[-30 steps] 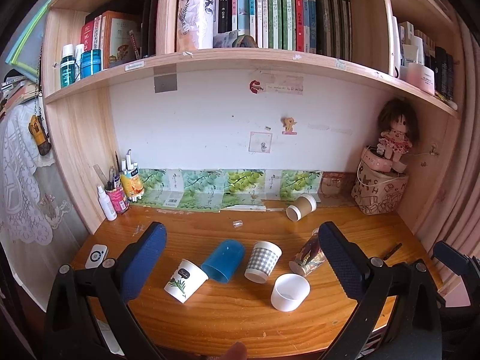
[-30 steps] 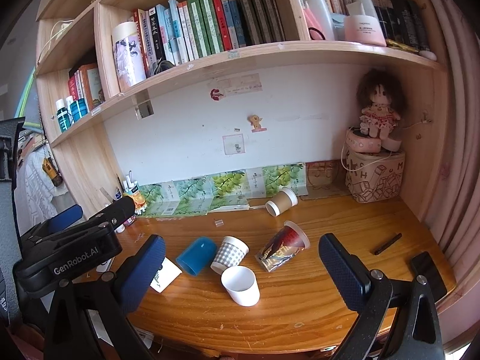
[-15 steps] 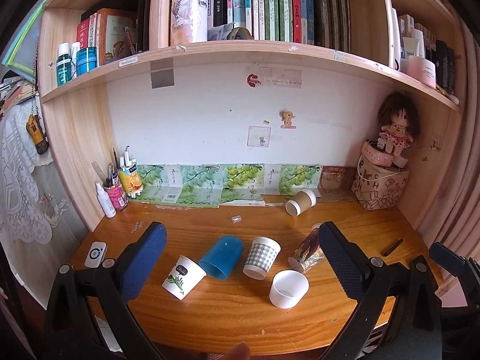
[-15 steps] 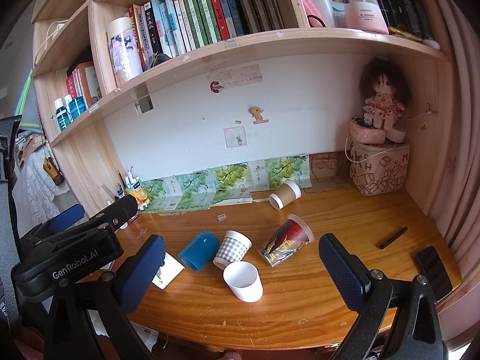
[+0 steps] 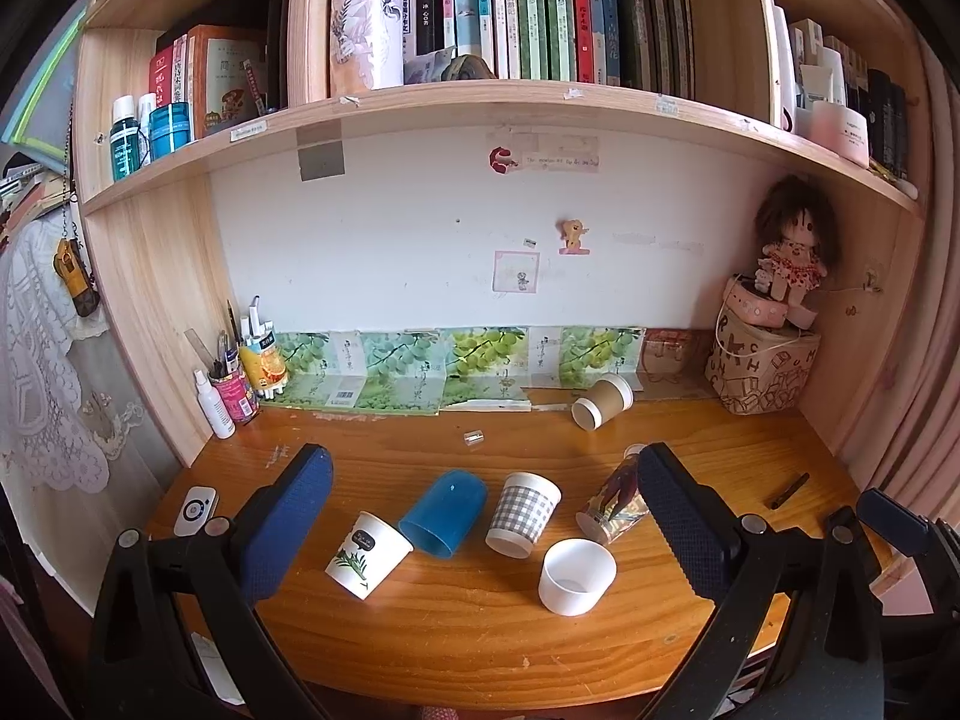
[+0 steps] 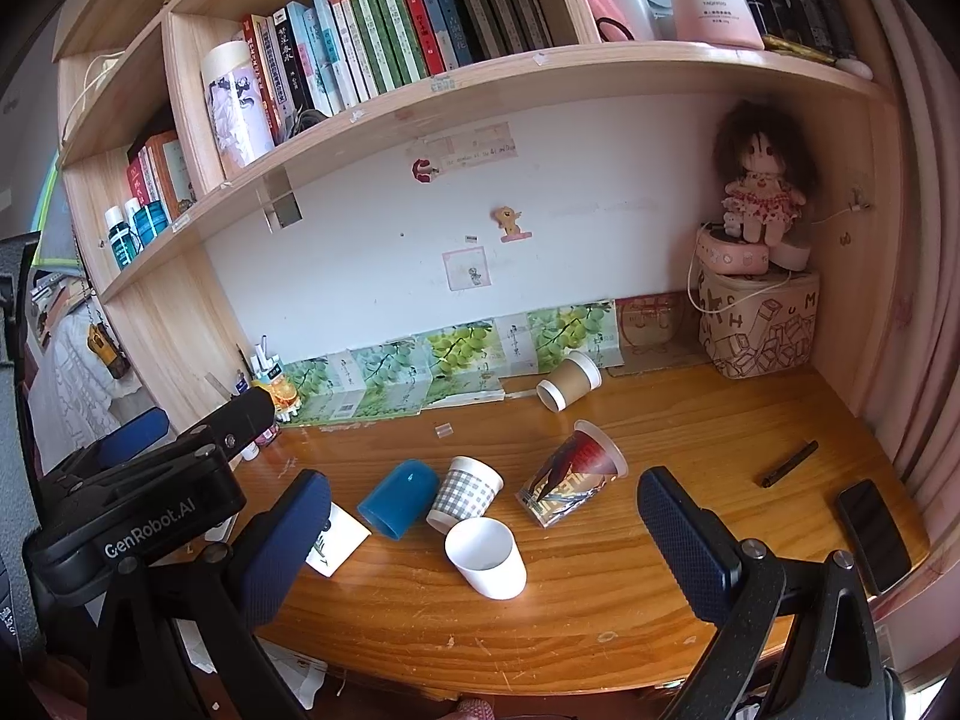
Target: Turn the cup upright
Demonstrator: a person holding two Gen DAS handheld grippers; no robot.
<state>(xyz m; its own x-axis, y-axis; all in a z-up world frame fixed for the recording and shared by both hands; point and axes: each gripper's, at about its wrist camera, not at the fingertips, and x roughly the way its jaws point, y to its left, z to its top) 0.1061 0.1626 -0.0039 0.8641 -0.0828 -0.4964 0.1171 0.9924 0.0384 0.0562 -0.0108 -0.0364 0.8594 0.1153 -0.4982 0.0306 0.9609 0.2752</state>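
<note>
Six cups lie on the wooden surface [image 5: 480,612], all tipped on their sides, none held. Left gripper [image 5: 480,516] hangs above the near edge with its blue pads spread wide, nothing between them; right gripper [image 6: 480,540] likewise spread and empty, also back from the cups. Front row in left wrist view: white leaf-print cup [image 5: 369,555] at left, mouth toward the back right; blue plastic cup [image 5: 444,510] just beside it, mouth toward the camera, touching or nearly touching the leaf cup; grey checked cup [image 5: 523,513] next, mouth facing the camera; foil-printed cup [image 5: 612,510] to its right, partly hidden behind the right pad. Plain white cup [image 5: 577,576] lies nearest the front edge, open mouth showing. Brown paper cup [image 5: 602,401] is well apart at the back, near the green leaf-print boxes [image 5: 420,372] along the wall. Right wrist view shows the plain white cup [image 6: 486,558] just beside the checked cup [image 6: 465,492], and the foil cup [image 6: 570,474] with mouth toward the back right. Black pen [image 6: 789,463] and dark phone [image 6: 873,534] sit at the right side of the surface. Doll [image 5: 792,246] sits on a patterned box [image 5: 762,366] in the right back corner. Pen holder [image 5: 231,390] stands back left. Small white remote [image 5: 197,507] lies near the left edge.
</note>
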